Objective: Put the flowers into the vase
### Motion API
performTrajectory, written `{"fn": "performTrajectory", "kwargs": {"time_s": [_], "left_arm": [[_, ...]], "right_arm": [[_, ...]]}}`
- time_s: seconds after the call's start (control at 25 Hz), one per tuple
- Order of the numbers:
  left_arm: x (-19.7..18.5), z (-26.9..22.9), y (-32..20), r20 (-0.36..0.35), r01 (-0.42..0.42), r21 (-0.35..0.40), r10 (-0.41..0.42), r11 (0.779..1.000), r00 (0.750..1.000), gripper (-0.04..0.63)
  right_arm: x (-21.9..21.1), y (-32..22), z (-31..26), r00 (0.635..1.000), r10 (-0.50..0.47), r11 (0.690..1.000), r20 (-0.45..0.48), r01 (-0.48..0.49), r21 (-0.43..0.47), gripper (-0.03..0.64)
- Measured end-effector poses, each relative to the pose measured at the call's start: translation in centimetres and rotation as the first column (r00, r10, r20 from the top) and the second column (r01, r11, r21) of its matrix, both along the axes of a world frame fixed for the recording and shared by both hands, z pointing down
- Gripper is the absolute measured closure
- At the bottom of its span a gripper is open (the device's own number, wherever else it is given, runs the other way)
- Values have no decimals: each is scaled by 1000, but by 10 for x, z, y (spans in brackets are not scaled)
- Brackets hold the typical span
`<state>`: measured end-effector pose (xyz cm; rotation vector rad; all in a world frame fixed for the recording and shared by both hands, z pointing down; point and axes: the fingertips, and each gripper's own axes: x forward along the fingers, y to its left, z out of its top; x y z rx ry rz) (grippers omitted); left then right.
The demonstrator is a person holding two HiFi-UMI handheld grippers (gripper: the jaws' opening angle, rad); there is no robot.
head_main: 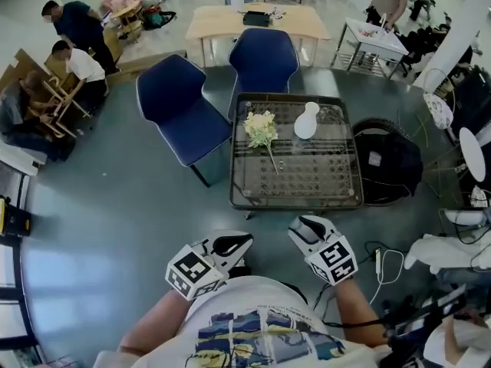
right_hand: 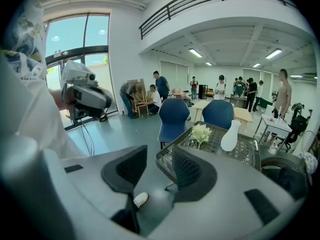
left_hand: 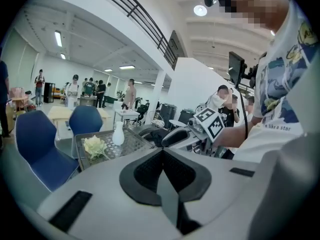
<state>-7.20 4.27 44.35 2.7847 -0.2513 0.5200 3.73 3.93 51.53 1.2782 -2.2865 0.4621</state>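
Head view: the table (head_main: 295, 203) is ahead of me. The flowers (head_main: 261, 129) lie flat on it near the far-left corner, blooms toward the far edge and stem toward the middle. The vase (head_main: 307, 119) is just right of the blooms, by the middle of the far edge, apart from them. My left gripper (head_main: 244, 241) and right gripper (head_main: 301, 224) are both off the table, short of its near edge and close to my chest. Two blue chairs (head_main: 180, 106) sit past the far-left corner.

Left gripper view: left gripper (left_hand: 162, 153) has its jaws together with nothing in them. The table (left_hand: 134, 143) is well ahead, with the flowers (left_hand: 95, 146) lying on it and the vase (left_hand: 118, 134) upright behind them. The right gripper (left_hand: 175, 136) is beside mine.

Right gripper view: right gripper (right_hand: 157, 160) has its jaws apart and is empty. Only the floor, my shoe (right_hand: 140, 199) and the table's near corner show in the gap. The flowers (right_hand: 200, 133) lie on the table (right_hand: 252, 151), and the vase (right_hand: 231, 135) stands upright to their right. The left gripper (right_hand: 85, 96) is off to the left.
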Motion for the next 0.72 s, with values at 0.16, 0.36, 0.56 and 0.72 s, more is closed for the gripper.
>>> {"fn": "performTrajectory", "kwargs": {"time_s": [0.16, 0.36, 0.56, 0.72], "left_arm": [[-28, 10, -54, 5, 37, -17, -37, 999, 999, 586], [-51, 23, -105, 20, 134, -51, -133, 990, 991, 586], [-52, 26, -145, 44, 297, -60, -294, 953, 955, 586], [-44, 16, -163, 58, 437, -61, -434, 897, 899, 586]], "right_arm": [[6, -82, 13, 999, 45, 999, 14, -45, -5, 477], [16, -187, 37, 999, 29, 999, 33, -28, -36, 477], [32, -301, 65, 999, -50, 997, -4, 49, -64, 477], [41, -378, 95, 993, -115, 987, -8, 114, -112, 477]]}}
